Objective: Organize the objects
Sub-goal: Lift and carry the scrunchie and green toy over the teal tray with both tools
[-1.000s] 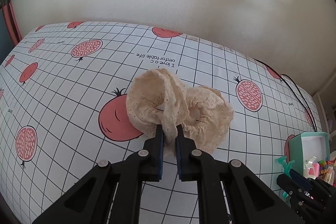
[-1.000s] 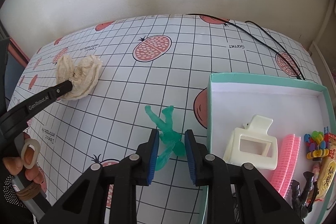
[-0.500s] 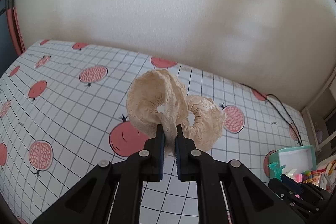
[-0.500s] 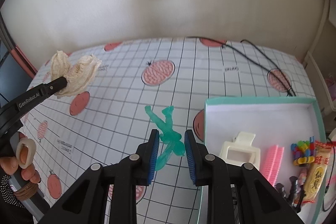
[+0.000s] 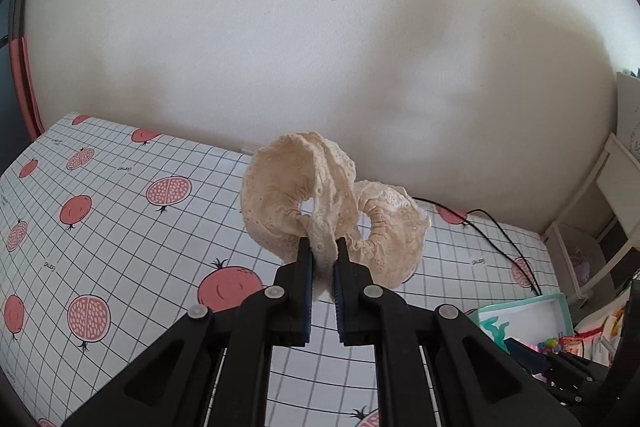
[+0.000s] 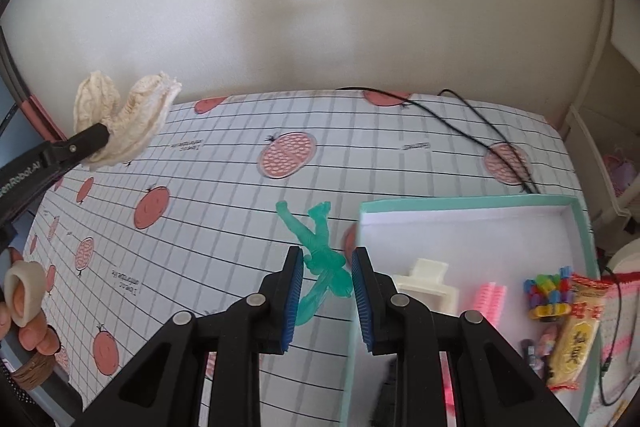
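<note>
The left claw point(image 5: 321, 259) was clenched on a cream lace fabric scrunchie point(image 5: 316, 215), its blue-padded fingers point(image 5: 306, 267) pinching the frilled edge so that two ruffled loops stood up above the tips. The scrunchie hung in the air, clear of the desk with the white grid cloth printed with red pomegranates point(image 5: 120, 227). In the right wrist view the same left claw point(image 6: 102, 135) reached in from the left edge with the scrunchie point(image 6: 124, 131) raised against the pale wall, and the person's left hand point(image 6: 24, 311) showed at the lower left, a finger through a cream ring on the handle.

The right claw point(image 6: 325, 269) was grasping a translucent green plastic hair claw clip point(image 6: 320, 251); its blue pads pressed the clip's body from both sides, and the clip's prongs pointed away from the camera, held above the cloth just left of a shallow mint-green box with a white inside point(image 6: 576, 223). In the box lay a cream plastic hair clip point(image 6: 430, 287), a pink comb-like clip point(image 6: 494, 301), a bunch of multicoloured small elastics point(image 6: 546, 291) and a yellow snack packet point(image 6: 576, 335). A black cable point(image 6: 472, 131) trailed across the far side of the desk.
</note>
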### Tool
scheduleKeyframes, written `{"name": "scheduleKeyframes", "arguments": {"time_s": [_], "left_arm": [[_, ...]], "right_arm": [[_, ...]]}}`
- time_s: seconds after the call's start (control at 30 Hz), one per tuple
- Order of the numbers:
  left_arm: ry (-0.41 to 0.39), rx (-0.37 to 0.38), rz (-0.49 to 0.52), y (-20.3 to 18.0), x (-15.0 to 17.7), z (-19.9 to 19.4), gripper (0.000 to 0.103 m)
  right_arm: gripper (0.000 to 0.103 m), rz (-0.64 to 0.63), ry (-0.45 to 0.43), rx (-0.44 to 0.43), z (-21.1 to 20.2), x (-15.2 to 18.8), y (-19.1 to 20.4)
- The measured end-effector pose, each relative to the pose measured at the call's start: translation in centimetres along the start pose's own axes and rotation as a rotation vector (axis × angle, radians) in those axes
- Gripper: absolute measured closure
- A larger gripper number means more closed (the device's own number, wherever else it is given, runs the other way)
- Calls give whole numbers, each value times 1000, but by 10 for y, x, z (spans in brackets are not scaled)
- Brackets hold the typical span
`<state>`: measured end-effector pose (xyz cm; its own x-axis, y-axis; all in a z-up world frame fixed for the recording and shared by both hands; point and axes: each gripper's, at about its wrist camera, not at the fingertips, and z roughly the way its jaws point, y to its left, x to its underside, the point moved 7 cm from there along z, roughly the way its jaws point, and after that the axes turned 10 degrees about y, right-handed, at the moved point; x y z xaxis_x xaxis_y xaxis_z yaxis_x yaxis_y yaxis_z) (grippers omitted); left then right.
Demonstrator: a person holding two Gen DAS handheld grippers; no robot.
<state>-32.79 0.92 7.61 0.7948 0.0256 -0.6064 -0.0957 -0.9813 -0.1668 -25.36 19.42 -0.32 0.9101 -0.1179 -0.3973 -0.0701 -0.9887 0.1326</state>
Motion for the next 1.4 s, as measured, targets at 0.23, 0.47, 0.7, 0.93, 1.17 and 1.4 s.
{"name": "scheduleKeyframes", "arguments": {"time_s": [0.23, 0.47, 0.7, 0.93, 1.17, 1.4], "left_arm": [[-1, 63, 45, -44, 7, -6, 94], [13, 143, 155, -114, 24, -10, 94], [42, 199, 265, -175, 48, -13, 94], [63, 224, 312, -202, 62, -15, 94], [109, 219, 346, -211, 75, -5, 94], [203, 205, 369, -215, 97, 21, 94]], "right_arm": [[77, 79, -11, 35, -16, 5, -53], [77, 152, -22, 41, -29, 8, -101], [76, 196, -46, 58, -47, 15, -135], [76, 217, -39, 58, -50, 20, -151], [76, 212, -6, 65, -37, 24, -150], [76, 211, 37, 68, -20, 31, -149]]}}
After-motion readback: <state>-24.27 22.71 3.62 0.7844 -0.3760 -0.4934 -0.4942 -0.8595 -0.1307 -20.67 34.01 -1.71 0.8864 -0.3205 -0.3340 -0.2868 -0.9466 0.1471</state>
